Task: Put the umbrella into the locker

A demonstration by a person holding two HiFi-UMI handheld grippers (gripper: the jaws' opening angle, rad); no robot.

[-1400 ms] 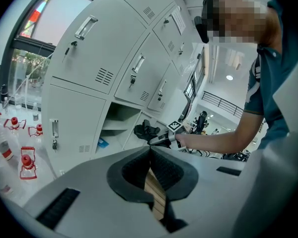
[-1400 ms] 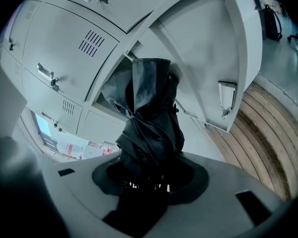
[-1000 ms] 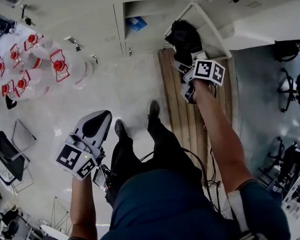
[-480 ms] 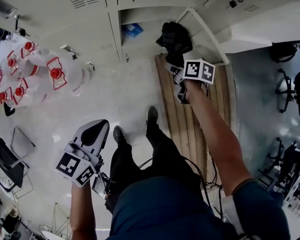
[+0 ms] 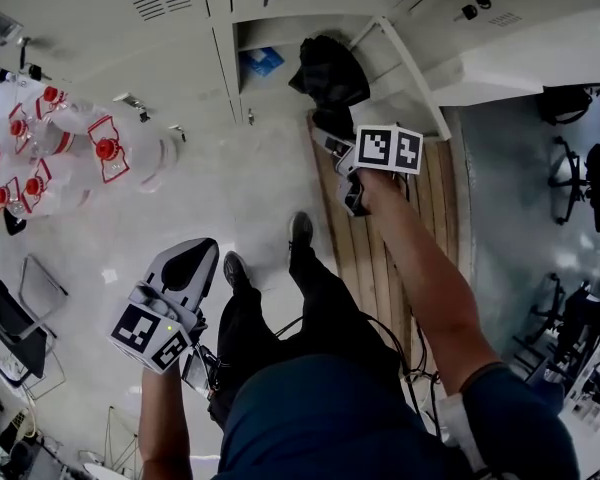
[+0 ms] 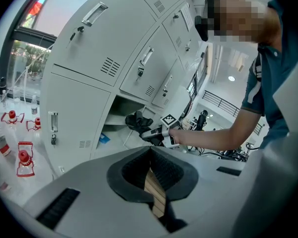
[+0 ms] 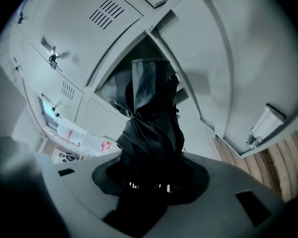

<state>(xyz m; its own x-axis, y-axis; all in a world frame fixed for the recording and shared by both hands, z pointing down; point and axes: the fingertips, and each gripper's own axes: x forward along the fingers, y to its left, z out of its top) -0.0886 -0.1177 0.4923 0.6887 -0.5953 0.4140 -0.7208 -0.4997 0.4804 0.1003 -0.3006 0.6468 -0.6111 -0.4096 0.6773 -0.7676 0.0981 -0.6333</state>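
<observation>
A black folded umbrella (image 5: 328, 73) sticks out of my right gripper (image 5: 334, 140), which is shut on its lower end. Its top reaches the mouth of the open lower locker (image 5: 280, 30). In the right gripper view the umbrella (image 7: 151, 128) fills the middle between the jaws of the right gripper (image 7: 149, 177), with the dark locker opening (image 7: 120, 78) just behind it. From the left gripper view I see the umbrella (image 6: 138, 121) in front of that compartment (image 6: 116, 108). My left gripper (image 5: 195, 253) hangs low at the left, shut and holding nothing.
The locker door (image 5: 412, 63) stands swung out to the right, beside the umbrella. A blue item (image 5: 263, 61) lies inside the locker. Several red-capped water bottles (image 5: 100, 148) stand on the floor at the left. A wooden platform (image 5: 375, 238) runs beneath my right arm. Chairs (image 5: 10, 318) stand at the lower left.
My right gripper has carried the umbrella leftward and farther toward the open locker and rolled a little. The left gripper has stayed where it was.
</observation>
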